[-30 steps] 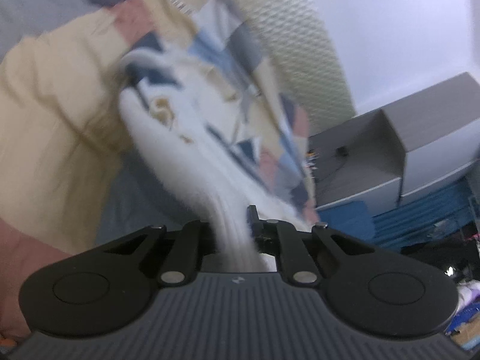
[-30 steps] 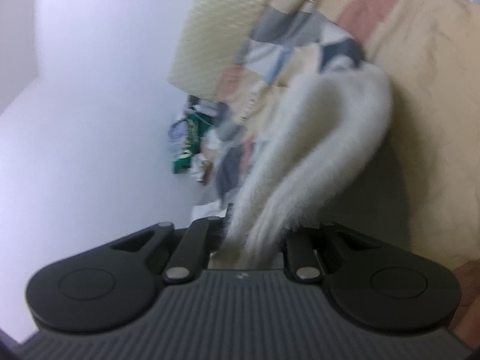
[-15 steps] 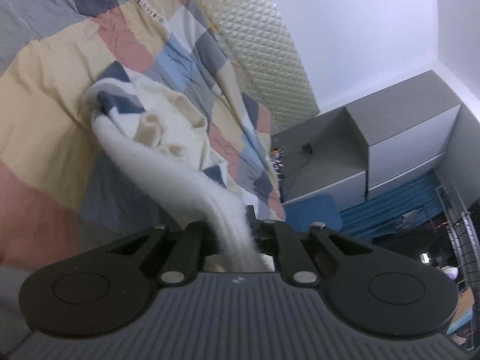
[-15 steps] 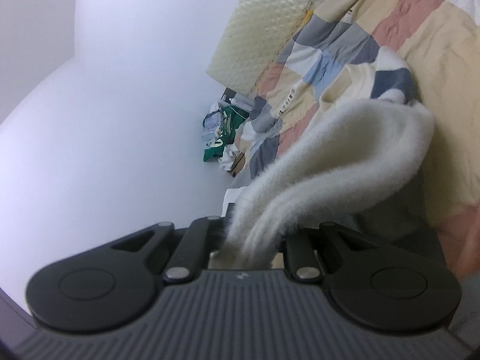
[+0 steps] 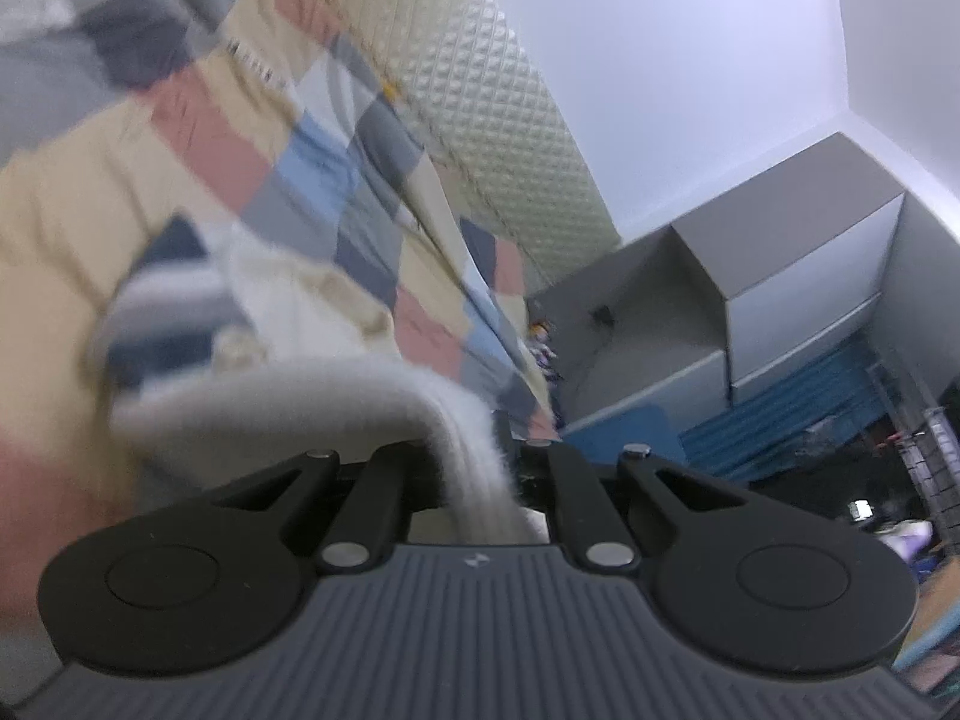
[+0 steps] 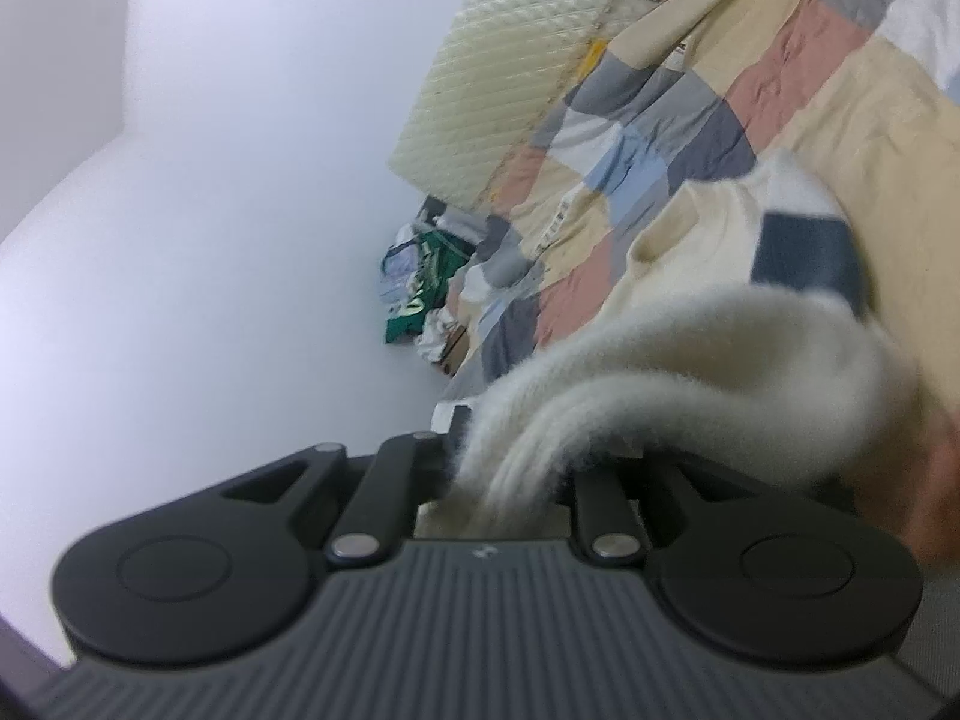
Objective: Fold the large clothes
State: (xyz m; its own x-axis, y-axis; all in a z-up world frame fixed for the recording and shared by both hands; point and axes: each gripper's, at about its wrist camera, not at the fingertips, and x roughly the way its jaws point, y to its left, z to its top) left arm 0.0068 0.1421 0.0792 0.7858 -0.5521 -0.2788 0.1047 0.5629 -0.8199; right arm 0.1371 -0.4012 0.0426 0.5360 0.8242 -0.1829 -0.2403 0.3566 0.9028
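The left gripper is closed tight on a fluffy white fold of the garment; from the jaws the cloth runs up and left as a thick band, then drops to its cream body with navy and grey stripes lying on the patchwork quilt. The right gripper has a bunched fold of the same garment between its pads, its jaws opening slightly; there the band arcs right and falls to the quilt. The quilted headboard stands along the bed's far edge
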